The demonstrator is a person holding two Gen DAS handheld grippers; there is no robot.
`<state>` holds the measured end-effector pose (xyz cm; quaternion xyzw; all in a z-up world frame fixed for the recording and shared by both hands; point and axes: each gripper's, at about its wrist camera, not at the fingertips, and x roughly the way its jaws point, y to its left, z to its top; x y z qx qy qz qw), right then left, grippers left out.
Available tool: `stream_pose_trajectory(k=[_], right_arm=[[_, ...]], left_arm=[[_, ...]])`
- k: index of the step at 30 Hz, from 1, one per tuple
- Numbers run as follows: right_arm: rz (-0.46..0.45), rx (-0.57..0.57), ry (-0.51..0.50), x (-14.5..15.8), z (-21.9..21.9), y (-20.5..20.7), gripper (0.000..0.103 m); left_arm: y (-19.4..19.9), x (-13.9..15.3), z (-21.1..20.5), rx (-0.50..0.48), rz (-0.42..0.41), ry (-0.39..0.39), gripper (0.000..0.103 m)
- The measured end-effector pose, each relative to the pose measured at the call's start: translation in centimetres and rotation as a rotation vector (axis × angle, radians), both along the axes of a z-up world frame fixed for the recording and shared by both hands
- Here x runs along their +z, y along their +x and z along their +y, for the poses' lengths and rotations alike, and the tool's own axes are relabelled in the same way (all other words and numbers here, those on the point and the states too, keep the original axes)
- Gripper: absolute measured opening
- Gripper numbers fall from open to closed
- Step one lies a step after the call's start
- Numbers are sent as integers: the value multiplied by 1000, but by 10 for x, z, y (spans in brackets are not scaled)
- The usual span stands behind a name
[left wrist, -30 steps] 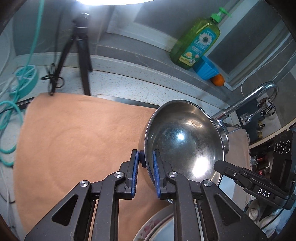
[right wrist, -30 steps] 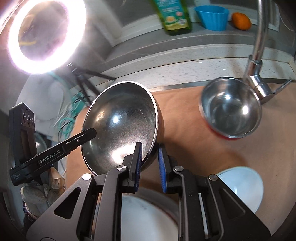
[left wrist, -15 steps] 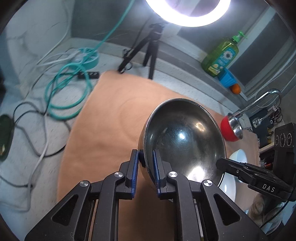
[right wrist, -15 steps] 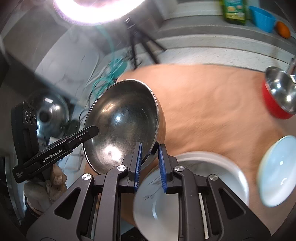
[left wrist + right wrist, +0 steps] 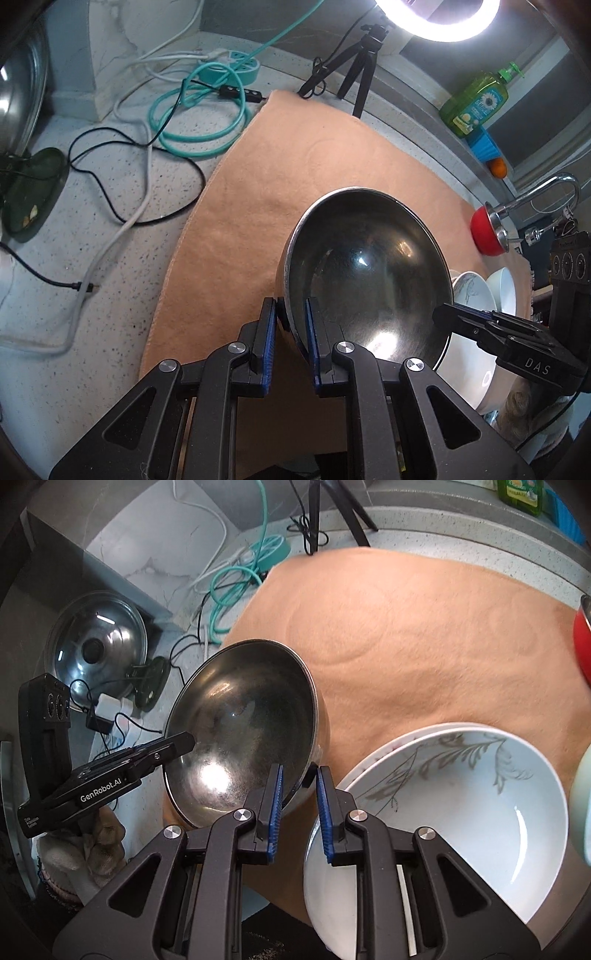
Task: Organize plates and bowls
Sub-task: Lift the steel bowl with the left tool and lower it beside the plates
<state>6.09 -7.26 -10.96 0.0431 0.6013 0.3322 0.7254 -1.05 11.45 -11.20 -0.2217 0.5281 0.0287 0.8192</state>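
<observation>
Left gripper [image 5: 290,328] and right gripper [image 5: 299,797] both clamped narrow on opposite rims of steel bowl [image 5: 365,273], held tilted above towel [image 5: 295,177] ahead; light, rigid, slick metal, best pinched at the rim.

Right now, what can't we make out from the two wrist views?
- Underside of the steel bowl: both views, hidden by its own wall.
- Plate under the leaf-pattern plate: right wrist, only a rim sliver shows.
- Red bowl: right wrist, cut off by the frame edge.
- Left claw tips: right wrist, one fingertip hidden behind the bowl's rim.
- Bottle label: left wrist, too small.
</observation>
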Motion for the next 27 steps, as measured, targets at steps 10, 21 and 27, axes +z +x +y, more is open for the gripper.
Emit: stream_pose_trajectory(k=[10,21,27], right_arm=[[-3,17,-3,-3,-3,-1,19],[-57,-8,-14,11,-16,5,19],[-115,-32,-34,27,-30,10,19]], left_arm=[[-3,-4,0,-1,0,-7,13],[2,16,6,21,-48,50,14],[10,39,-5,1,-107,100,14]])
